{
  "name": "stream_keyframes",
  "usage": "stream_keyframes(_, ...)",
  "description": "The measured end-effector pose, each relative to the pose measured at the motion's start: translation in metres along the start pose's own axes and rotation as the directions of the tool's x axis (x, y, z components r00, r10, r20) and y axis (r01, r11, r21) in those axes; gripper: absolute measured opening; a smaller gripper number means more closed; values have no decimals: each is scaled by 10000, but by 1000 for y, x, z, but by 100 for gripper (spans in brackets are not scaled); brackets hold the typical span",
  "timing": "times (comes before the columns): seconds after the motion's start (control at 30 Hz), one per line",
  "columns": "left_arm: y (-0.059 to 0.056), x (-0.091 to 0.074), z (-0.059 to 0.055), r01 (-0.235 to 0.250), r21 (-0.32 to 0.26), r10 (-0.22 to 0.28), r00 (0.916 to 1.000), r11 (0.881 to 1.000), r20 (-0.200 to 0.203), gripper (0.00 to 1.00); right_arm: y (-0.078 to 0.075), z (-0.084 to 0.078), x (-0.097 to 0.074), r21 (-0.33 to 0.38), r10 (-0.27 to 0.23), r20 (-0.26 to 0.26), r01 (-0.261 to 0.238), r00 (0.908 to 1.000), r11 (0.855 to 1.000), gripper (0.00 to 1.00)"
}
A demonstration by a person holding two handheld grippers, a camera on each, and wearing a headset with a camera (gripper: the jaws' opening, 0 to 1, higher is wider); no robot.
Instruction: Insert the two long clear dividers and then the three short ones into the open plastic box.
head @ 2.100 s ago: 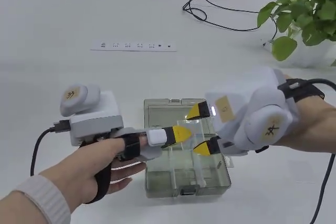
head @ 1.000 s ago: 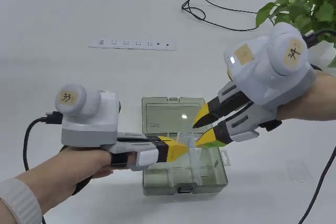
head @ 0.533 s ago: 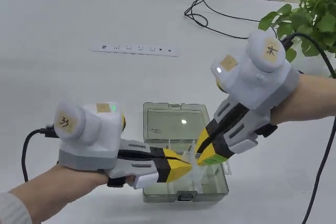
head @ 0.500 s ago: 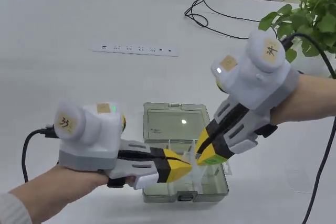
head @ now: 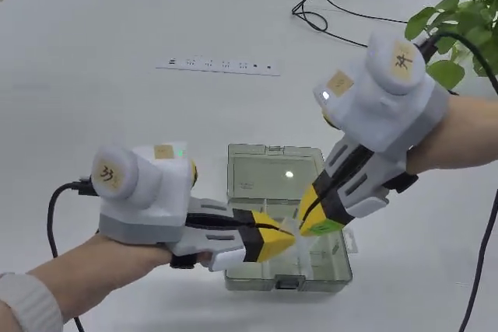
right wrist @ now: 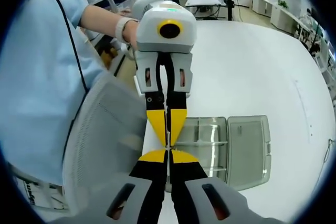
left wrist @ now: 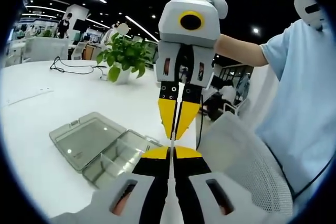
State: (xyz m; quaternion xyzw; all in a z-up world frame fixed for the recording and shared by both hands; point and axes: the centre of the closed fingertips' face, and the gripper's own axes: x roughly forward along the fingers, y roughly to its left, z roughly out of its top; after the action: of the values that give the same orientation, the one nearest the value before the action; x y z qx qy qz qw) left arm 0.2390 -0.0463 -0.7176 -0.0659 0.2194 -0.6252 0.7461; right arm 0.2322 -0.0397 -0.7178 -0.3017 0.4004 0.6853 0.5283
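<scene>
Divider (head: pixel 296 236) — between left gripper (head: pixel 274 241), right gripper (head: pixel 310 224)

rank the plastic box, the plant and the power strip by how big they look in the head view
1. plastic box, nearest the camera.
2. plant, cut off by the picture's edge, so unsure.
3. power strip, long but thin, and farther away.

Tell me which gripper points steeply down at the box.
The right gripper: it slants steeply down over the open box, while the left gripper lies nearly level. Both seem to pinch the clear divider with shut jaws.
</scene>
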Motion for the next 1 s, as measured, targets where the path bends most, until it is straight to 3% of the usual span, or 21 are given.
stream_keyframes(0.17,4,-3,-1,-487,246,488,9988,9985,-52,0,-3,4,2,-224,-44,-175,40,9998,9997,2)
stream_keyframes(0.3,11,-6,-1,-816,-4,816,9966,9967,97,1,-8,4,2,-236,-226,-307,219,9993,9995,2)
stream_keyframes(0.5,27,-21,-4,-1753,221,1751,9845,9843,109,22,-21,-1,-3,16,-789,-481,791,9957,9969,2)
stream_keyframes(0.63,34,-28,-8,-2116,280,2116,9774,9770,44,34,-28,-5,-7,202,-1176,-539,1188,9916,9927,2)
stream_keyframes(1.0,43,-43,-25,-2608,619,2637,9636,9634,-442,60,-42,-21,-6,452,-1554,-938,1601,9834,9861,2)
